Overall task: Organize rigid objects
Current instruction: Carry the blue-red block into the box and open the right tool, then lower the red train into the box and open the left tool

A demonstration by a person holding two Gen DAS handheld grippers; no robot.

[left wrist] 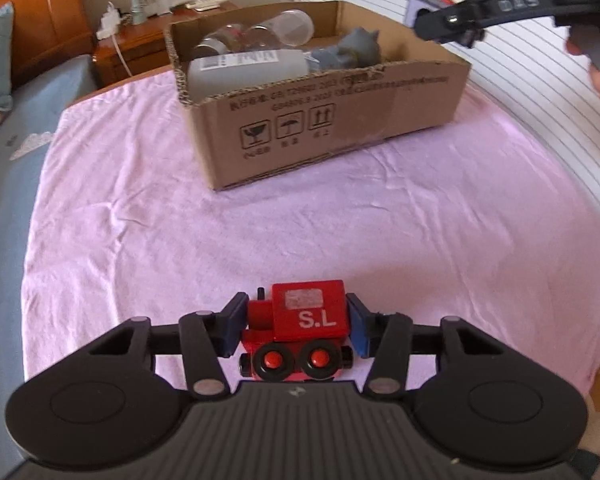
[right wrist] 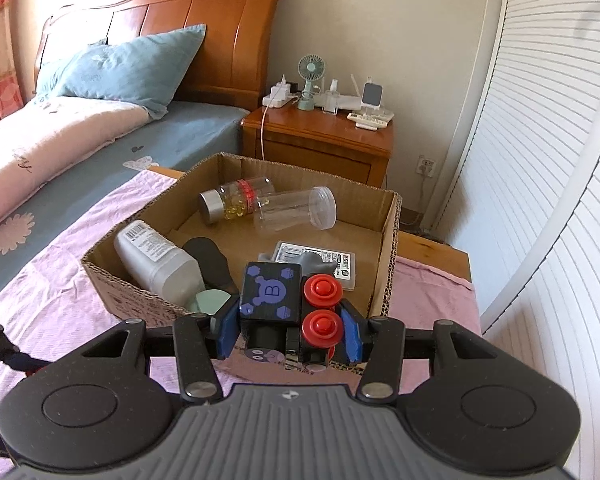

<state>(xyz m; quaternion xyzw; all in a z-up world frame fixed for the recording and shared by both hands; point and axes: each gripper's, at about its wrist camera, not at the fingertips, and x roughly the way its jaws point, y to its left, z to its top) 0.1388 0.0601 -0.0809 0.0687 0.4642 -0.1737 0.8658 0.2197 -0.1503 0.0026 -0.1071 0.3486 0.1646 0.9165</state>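
**Two toy trains gripped, box ahead**

A red toy train point(left wrist: 300, 330) is clamped by the left claw point(left wrist: 298, 330) low over the pink cloth point(left wrist: 140, 220), short of the cardboard box point(left wrist: 340, 120). A black toy train point(right wrist: 288, 308) is clamped by the right claw point(right wrist: 288, 332) above the box's near wall, apparently so it can be dropped among the bottles.

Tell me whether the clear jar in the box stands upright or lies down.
Lying down. The clear jar rests on its side on the box floor, lid pointing sideways, beside a silver-capped bottle.
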